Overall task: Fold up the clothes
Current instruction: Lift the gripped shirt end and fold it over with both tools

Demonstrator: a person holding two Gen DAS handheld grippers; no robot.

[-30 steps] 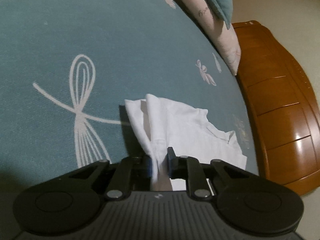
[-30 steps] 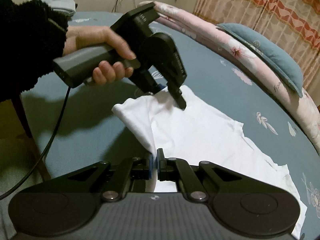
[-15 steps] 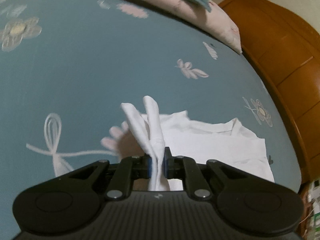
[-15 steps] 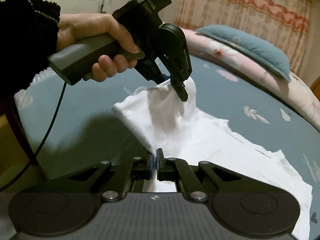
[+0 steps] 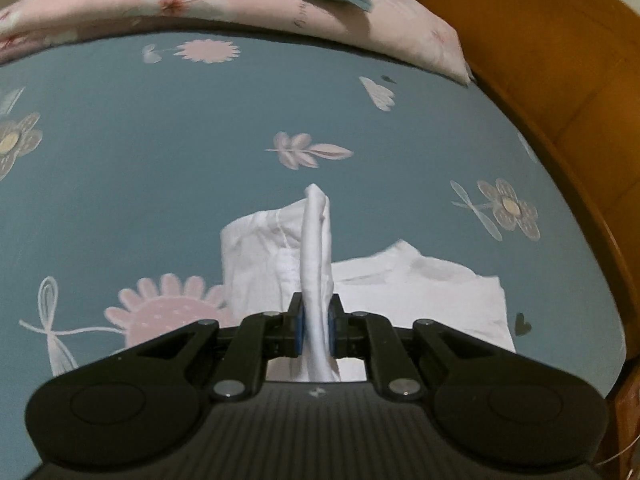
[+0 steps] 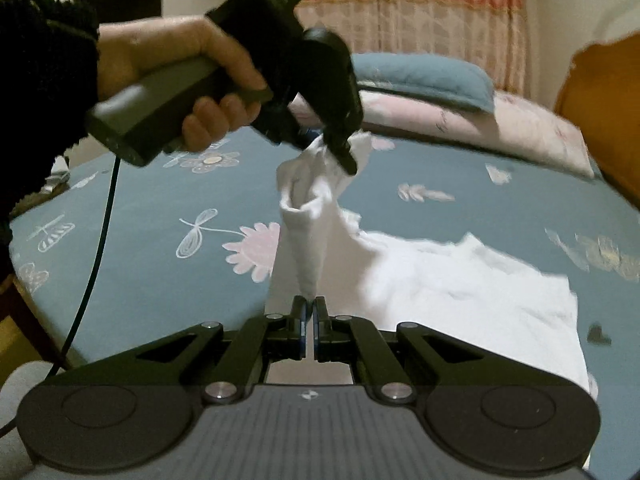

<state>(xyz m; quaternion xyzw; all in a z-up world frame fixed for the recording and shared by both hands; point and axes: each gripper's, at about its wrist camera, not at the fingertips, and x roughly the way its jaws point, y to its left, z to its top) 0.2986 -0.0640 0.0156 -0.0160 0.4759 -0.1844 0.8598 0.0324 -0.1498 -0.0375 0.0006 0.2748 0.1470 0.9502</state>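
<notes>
A white garment [image 6: 460,280] lies partly on the blue flowered bed sheet [image 6: 140,248], with one edge lifted off it. My right gripper [image 6: 309,312] is shut on a corner of that lifted edge. My left gripper [image 5: 317,320] is shut on a bunched fold of the same white garment [image 5: 420,292], which stands up between its blue pads. In the right wrist view a hand in a dark sleeve holds the left gripper [image 6: 344,152] above the bed, and the cloth hangs stretched between the two grippers.
A pink flowered quilt [image 5: 240,4] with a blue pillow [image 6: 424,76] on it lies along the far side of the bed. A brown wooden headboard [image 5: 560,80] borders the right side. Striped curtains [image 6: 420,12] hang behind. A black cable [image 6: 100,240] trails from the left gripper.
Both grippers have risen and swung toward the headboard side, lifting the held edge of the garment off the sheet. The left gripper's view has rolled, bringing the quilt across the top.
</notes>
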